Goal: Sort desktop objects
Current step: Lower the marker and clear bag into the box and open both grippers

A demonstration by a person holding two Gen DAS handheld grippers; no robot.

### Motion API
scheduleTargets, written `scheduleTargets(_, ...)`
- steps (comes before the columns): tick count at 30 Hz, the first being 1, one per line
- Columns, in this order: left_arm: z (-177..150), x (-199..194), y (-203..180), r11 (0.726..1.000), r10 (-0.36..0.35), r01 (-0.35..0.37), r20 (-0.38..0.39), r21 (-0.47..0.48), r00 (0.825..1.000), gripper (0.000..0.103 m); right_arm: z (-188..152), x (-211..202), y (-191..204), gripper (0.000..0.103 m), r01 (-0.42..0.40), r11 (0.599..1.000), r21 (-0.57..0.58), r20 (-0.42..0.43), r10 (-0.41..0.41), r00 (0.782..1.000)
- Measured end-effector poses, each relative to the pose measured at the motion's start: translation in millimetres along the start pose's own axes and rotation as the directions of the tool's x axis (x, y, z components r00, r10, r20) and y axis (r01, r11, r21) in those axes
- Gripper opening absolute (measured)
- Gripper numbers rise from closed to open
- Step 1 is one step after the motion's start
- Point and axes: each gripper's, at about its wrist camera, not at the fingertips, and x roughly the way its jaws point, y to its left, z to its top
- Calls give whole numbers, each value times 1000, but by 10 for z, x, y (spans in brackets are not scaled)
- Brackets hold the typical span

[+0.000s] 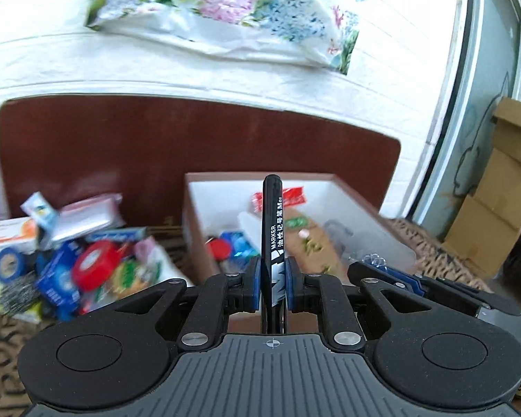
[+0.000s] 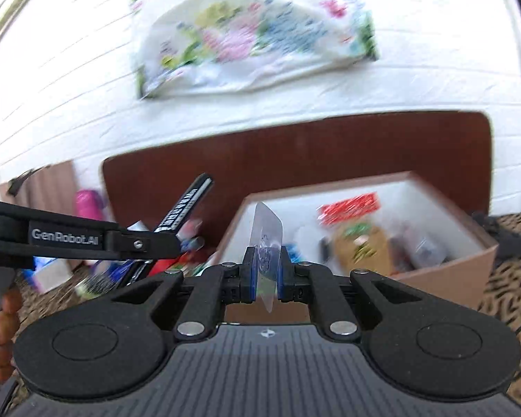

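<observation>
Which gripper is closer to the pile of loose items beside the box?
Left. The left gripper, gripping the marker, sits nearest the pile; the right gripper faces the box.

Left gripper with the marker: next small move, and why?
Probably carry it forward over the open box and release. The left gripper is shut on the black marker, which stands upright just short of the box, where sorted items already lie.
</observation>
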Motion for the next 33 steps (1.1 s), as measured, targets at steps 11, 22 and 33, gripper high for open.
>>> scheduleTargets(11, 282, 968, -55, 1000, 5, -6, -76, -9, 997, 10, 44, 731, -393, 12, 100, 995, 8, -80, -99, 992)
scheduleTargets(22, 303, 1371, -81, 999, 44, -42, -88, 26, 995, 53, -26, 1143, -454, 28, 58, 998, 8, -149, -56, 987)
scheduleTargets(33, 217, 1121, 20, 995, 96, -96, 31, -7, 995, 103, -39, 897, -452, 101, 198, 978, -72, -47, -202, 978)
